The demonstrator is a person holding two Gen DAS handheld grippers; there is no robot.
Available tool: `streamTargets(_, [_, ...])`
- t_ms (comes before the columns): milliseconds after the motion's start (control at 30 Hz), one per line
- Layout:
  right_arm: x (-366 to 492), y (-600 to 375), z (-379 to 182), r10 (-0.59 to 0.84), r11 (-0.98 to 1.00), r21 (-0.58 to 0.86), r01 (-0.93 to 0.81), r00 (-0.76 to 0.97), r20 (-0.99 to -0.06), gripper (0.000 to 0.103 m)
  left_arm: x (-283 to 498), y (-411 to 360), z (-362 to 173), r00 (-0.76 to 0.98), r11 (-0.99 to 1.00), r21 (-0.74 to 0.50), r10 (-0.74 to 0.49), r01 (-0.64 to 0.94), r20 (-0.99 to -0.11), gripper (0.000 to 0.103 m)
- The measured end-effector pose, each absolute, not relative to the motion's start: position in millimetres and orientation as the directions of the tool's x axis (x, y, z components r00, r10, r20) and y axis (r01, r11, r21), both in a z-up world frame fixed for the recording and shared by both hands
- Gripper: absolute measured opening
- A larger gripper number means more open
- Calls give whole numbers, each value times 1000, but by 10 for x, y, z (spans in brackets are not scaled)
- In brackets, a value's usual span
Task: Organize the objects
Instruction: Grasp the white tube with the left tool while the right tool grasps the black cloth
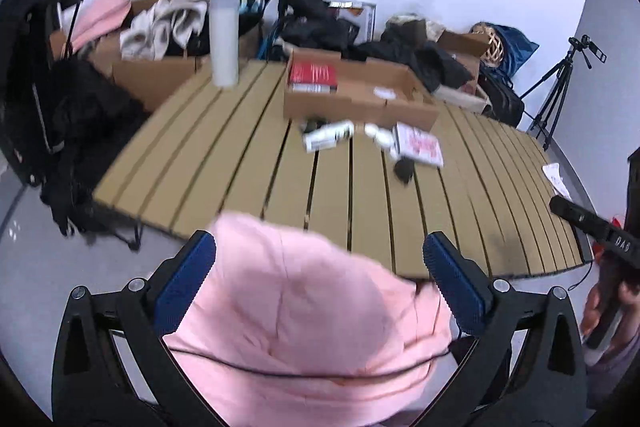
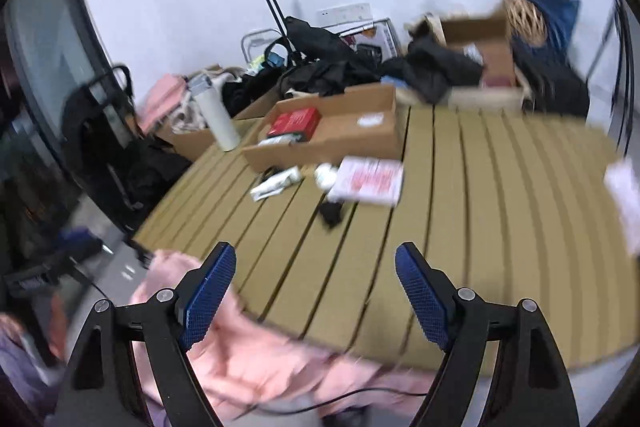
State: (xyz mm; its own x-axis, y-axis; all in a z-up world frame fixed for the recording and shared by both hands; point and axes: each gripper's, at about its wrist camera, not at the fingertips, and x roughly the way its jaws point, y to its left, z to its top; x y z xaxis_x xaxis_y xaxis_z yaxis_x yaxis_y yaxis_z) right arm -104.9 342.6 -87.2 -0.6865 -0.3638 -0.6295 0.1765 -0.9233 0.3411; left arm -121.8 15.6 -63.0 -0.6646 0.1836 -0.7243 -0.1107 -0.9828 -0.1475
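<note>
A tall white cylindrical bottle (image 1: 224, 39) is being shown upright at the slatted tan desk's (image 1: 248, 163) far left. The left tool (image 1: 320, 267) is being held wide open, with soft pink cloth (image 1: 304, 315) lying between its blue pads (image 1: 188, 279), unpinched. An open brown cardboard box (image 2: 340, 131) is standing mid-desk. The right tool (image 2: 316, 291) is being held open over the desk's near edge, the pink cloth beneath it.

Pink garment (image 1: 304, 311), tan slatted table (image 1: 240, 163), red box (image 1: 313, 74) (white bottle (image 1: 224, 39) behind)
</note>
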Motion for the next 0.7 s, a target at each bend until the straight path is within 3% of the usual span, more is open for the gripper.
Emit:
streamTargets(100, [-1037, 3376, -1044, -318, -945, 286, 159, -651, -689, 85, -1261, 215, -594, -673, -988, -116, 153, -101, -723, 103])
streamTargets(267, [-1015, 3296, -1000, -315, -947, 269, 176, -670, -672, 85, -1282, 187, -628, -687, -984, -151, 177, -99, -705, 103])
streamTargets(433, [-1074, 3172, -1195, -251, -968, 190, 165, -657, -711, 85, -1444, 179, -869, -673, -983, -163, 178, -86, -717, 103])
streamTargets(600, [-1323, 3061, -1531, -308, -951, 228, 207, -589, -747, 84, -1799, 214, -1098, -647, -977, -194, 204, -87, -735, 103])
streamTargets(700, [-1501, 3001, -1653, -313, -949, 232, 212, -571, -759, 73, -2084, 265, -1157, -651, -978, -179, 204, -105, -731, 102])
